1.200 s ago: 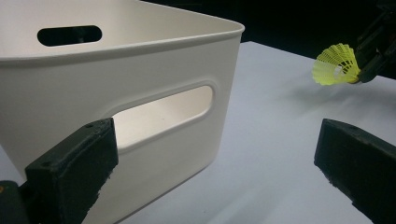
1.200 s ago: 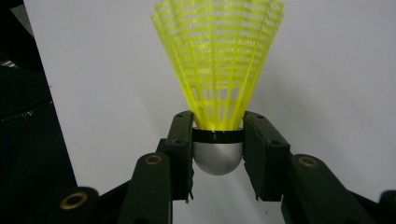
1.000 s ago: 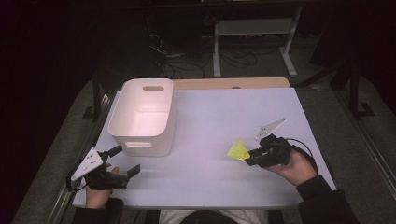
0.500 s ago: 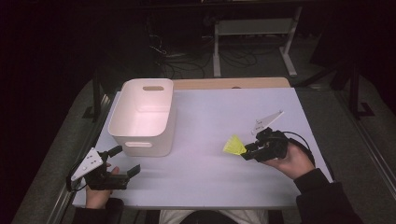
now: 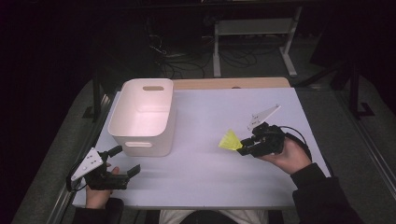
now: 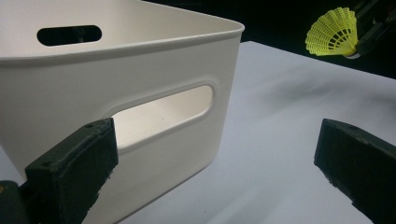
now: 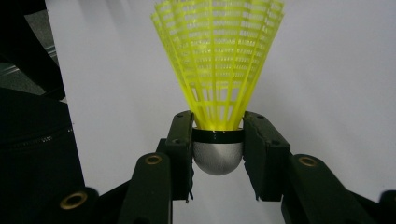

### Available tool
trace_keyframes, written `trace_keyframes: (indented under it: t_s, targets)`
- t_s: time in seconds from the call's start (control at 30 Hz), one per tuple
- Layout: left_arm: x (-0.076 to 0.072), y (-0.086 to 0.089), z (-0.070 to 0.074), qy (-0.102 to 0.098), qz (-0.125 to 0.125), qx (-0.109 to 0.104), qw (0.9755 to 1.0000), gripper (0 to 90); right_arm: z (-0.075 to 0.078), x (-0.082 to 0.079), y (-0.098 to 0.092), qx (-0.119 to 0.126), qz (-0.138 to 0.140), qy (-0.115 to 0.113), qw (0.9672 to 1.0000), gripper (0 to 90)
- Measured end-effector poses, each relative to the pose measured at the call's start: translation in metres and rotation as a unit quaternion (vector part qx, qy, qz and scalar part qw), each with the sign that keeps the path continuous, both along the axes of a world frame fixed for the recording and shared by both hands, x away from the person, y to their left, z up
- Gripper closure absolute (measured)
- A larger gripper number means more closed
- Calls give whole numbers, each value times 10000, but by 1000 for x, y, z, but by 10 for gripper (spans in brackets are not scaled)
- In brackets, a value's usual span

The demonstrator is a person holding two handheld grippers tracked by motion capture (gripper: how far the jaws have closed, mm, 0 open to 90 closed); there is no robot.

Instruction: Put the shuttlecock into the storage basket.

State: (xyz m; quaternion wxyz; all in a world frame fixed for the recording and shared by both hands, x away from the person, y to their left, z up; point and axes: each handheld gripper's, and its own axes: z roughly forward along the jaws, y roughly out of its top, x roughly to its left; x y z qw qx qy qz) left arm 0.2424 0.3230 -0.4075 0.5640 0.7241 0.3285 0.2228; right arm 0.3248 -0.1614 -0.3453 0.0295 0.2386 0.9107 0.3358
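Observation:
A yellow plastic shuttlecock [image 5: 230, 140] with a silver cap [image 7: 217, 157] hangs above the white table, its skirt pointing left toward the bin. My right gripper [image 5: 243, 147] is shut on the shuttlecock's cap [image 7: 217, 140], jaws pressed on both sides. A white plastic bin [image 5: 142, 114] with slotted handles stands at the table's left. My left gripper [image 5: 125, 161] rests at the front left corner, open with nothing between its jaws, just in front of the bin's near wall [image 6: 154, 116]. The shuttlecock [image 6: 332, 33] also shows far off in the left gripper view.
The white table top [image 5: 210, 172] stretches between the bin and the right hand. A strip of wood [image 5: 233, 83] runs along the far edge. Beyond it stand a metal frame [image 5: 252, 28] and cables on the dark floor.
My right gripper has carried the shuttlecock leftward and slightly up and away from the front edge. The left gripper has stayed put.

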Motion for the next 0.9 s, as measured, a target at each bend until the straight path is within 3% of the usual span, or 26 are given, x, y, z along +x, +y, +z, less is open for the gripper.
trace_keyframes:
  t_s: [0.9]
  targets:
    - [0,0,0,-1,-7,5,10000,0,23,15,11,26,127,-152,9998,633]
